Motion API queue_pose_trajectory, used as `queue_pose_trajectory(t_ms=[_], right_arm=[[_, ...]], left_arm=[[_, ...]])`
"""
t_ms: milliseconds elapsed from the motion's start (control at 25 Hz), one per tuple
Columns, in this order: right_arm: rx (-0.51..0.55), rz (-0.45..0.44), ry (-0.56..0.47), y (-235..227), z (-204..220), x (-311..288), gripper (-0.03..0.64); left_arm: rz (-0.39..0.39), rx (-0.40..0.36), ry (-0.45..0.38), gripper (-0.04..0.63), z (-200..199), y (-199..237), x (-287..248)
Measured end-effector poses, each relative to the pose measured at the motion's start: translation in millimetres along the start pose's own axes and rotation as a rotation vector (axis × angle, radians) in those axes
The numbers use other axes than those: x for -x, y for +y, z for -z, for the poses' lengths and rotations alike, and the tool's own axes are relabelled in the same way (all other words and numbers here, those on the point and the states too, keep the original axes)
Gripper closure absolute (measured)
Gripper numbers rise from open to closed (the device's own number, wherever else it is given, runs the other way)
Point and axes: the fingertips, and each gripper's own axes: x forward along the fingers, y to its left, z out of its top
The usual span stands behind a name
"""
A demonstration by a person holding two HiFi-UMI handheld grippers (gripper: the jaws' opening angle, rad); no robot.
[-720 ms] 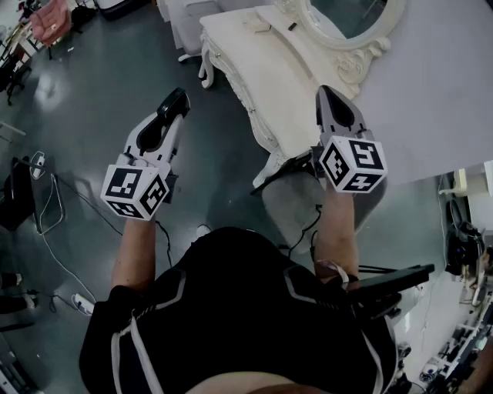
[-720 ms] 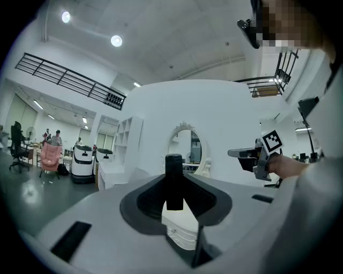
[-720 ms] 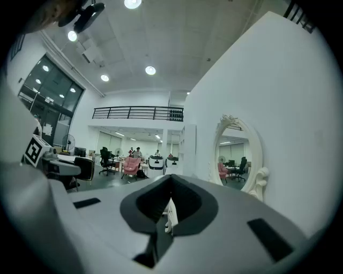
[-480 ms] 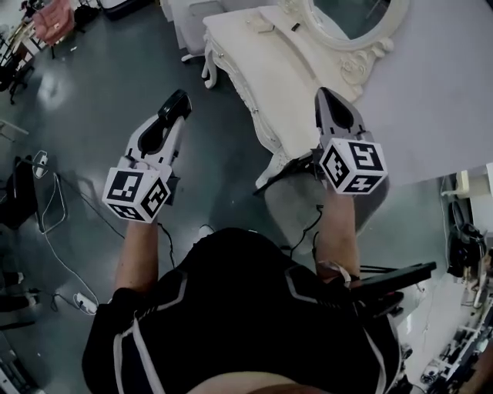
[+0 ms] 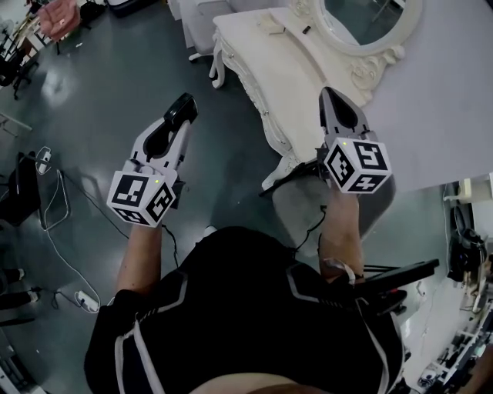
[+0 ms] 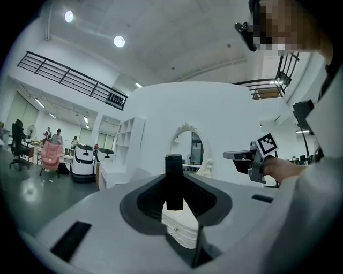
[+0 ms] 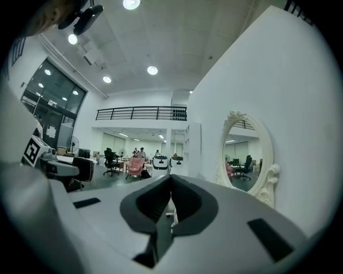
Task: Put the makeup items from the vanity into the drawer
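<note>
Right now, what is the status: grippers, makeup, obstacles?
Left gripper open, empty. Right gripper shut, empty. Makeup items on vanity, untouched. No obstacle seen.

Vanity tabletop (image 5: 283, 75): smooth white painted finish with a carved edge, probably wood.
Mirror (image 5: 362, 17): glossy glass in a white moulded frame.
Floor (image 5: 100, 100): dark, smooth and polished, reflecting the lights.
Left hand-held gripper (image 5: 184, 106) and right hand-held gripper (image 5: 329, 94): matt grey plastic shells with matt black jaw linings.
Person's top (image 5: 239, 308): matt black cloth.
</note>
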Motion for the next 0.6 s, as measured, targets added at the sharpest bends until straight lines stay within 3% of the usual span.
queue_pose_trajectory(t_ms=[360, 600], right_arm=[[0.013, 0.001, 0.021, 42.6, 13.7, -33.5, 0.612], [0.001, -0.029, 0.014, 26.8, 18.1, -90.8, 0.612]], left_arm=[[0.044, 0.013, -0.006, 0.5, 11.6, 42.7, 0.4], [0.036, 0.004, 0.01, 0.5, 19.6, 70.4, -44.7]])
